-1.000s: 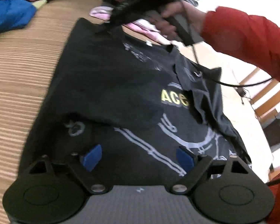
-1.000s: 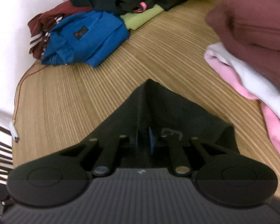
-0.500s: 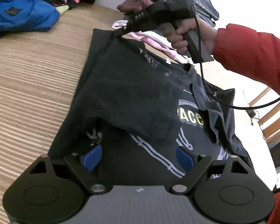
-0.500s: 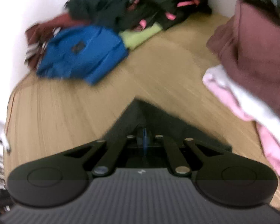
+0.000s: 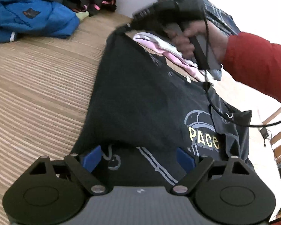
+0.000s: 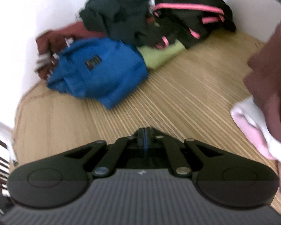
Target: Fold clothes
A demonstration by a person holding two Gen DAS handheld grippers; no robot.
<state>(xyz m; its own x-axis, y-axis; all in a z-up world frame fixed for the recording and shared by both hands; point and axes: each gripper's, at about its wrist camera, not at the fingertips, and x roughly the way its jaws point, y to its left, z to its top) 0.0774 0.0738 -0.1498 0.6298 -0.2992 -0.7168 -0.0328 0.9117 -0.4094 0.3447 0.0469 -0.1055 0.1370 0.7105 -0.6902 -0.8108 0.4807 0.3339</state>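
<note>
1. black t-shirt point(image 5: 140, 101) lies on the slatted wooden table point(image 5: 37, 93), print side up; its left edge is lifted off the table, so a side fold looks under way.
2. right gripper point(image 5: 127, 27) is clenched on the far corner of the shirt, held up by the hand point(image 5: 194, 37), which keeps that edge taut; in the right wrist view point(image 6: 145, 140) the blue pads are pressed together with dark cloth under them.
3. left gripper point(image 5: 138, 157) hangs spread wide over the near hem, pads apart, grasping nothing; probably lined up to take the near corner so both ends move together.
4. folded pink and white clothes point(image 5: 170, 52) sit just beyond the shirt as the done stack.
5. blue jacket point(image 5: 31, 20) and the dark pile point(image 6: 159, 16) wait at the far edge, well apart from the shirt.
</note>
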